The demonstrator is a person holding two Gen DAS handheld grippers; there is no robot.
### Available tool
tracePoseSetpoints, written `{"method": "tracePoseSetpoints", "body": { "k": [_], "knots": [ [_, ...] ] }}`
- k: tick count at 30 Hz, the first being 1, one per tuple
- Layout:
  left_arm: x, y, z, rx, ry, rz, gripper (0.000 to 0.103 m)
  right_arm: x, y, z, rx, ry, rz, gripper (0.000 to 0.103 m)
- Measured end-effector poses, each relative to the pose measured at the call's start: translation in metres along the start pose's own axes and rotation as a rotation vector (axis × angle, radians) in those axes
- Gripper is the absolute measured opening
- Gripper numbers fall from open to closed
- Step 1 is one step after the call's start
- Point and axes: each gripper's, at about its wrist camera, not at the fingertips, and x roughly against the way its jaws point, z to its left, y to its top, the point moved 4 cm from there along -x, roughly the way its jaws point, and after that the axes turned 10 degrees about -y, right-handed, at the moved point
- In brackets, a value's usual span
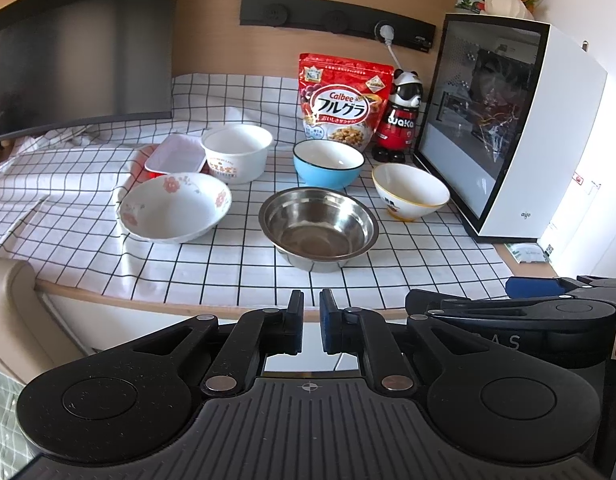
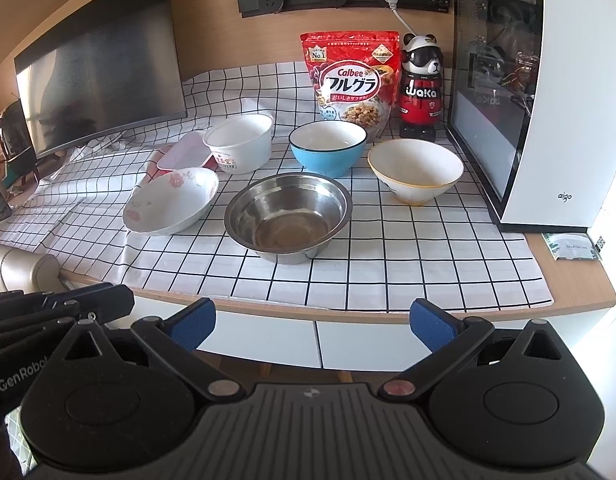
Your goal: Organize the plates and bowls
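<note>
On the checked cloth stand a steel bowl (image 1: 319, 227) (image 2: 288, 216), a flowered white bowl (image 1: 175, 206) (image 2: 172, 200), a blue bowl (image 1: 328, 163) (image 2: 327, 148), a yellow-rimmed white bowl (image 1: 411, 190) (image 2: 415, 175), a white paper tub (image 1: 236, 152) (image 2: 240, 142) and a pink-edged tray (image 1: 176, 154) (image 2: 184, 151). My left gripper (image 1: 311, 324) is shut and empty, in front of the table edge. My right gripper (image 2: 312, 322) is open and empty, also before the edge.
A red cereal bag (image 1: 343, 98) (image 2: 352, 76) and a panda bottle (image 1: 399, 118) (image 2: 420, 84) stand at the back. A white computer case (image 1: 503, 128) (image 2: 547, 92) stands on the right, a monitor (image 1: 76, 64) (image 2: 100, 60) on the left.
</note>
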Motion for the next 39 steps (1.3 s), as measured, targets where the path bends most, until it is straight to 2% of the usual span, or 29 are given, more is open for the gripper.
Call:
{"method": "tracePoseSetpoints", "body": {
  "k": [13, 17, 21, 23, 25, 27, 29, 31, 33, 35, 39],
  "knots": [
    [-0.008, 0.005, 0.002, 0.023, 0.0, 0.014, 0.01, -0.011, 0.004, 0.0, -0.006, -0.002, 0.014, 0.103],
    [-0.017, 0.012, 0.018, 0.098, -0.083, -0.001, 0.011, -0.02, 0.004, -0.001, -0.015, -0.014, 0.019, 0.103],
    [-0.021, 0.035, 0.049, 0.185, -0.215, -0.105, 0.012, -0.031, 0.011, -0.005, -0.047, -0.009, 0.011, 0.103],
    [-0.03, 0.048, 0.067, 0.228, -0.278, -0.117, 0.012, -0.041, 0.018, -0.005, -0.077, -0.001, 0.004, 0.103],
    [-0.044, 0.057, 0.083, 0.244, -0.312, -0.078, 0.012, -0.053, 0.027, -0.005, -0.109, 0.005, 0.002, 0.103],
    [-0.063, 0.062, 0.097, 0.217, -0.352, -0.027, 0.012, -0.07, 0.037, -0.001, -0.13, 0.007, 0.011, 0.103],
    [-0.09, 0.066, 0.11, 0.182, -0.462, 0.071, 0.012, -0.089, 0.048, 0.006, -0.13, -0.019, 0.023, 0.103],
    [-0.122, 0.068, 0.131, 0.258, -0.542, 0.175, 0.012, -0.107, 0.059, 0.015, -0.125, -0.05, 0.048, 0.103],
    [-0.148, 0.076, 0.151, 0.329, -0.54, 0.2, 0.012, -0.12, 0.067, 0.022, -0.111, -0.067, 0.074, 0.103],
    [-0.174, 0.086, 0.167, 0.385, -0.504, 0.224, 0.013, -0.132, 0.074, 0.027, -0.091, -0.095, 0.096, 0.103],
    [-0.223, 0.099, 0.183, 0.495, -0.498, 0.311, 0.013, -0.148, 0.081, 0.018, -0.138, -0.147, 0.145, 0.103]
  ]
}}
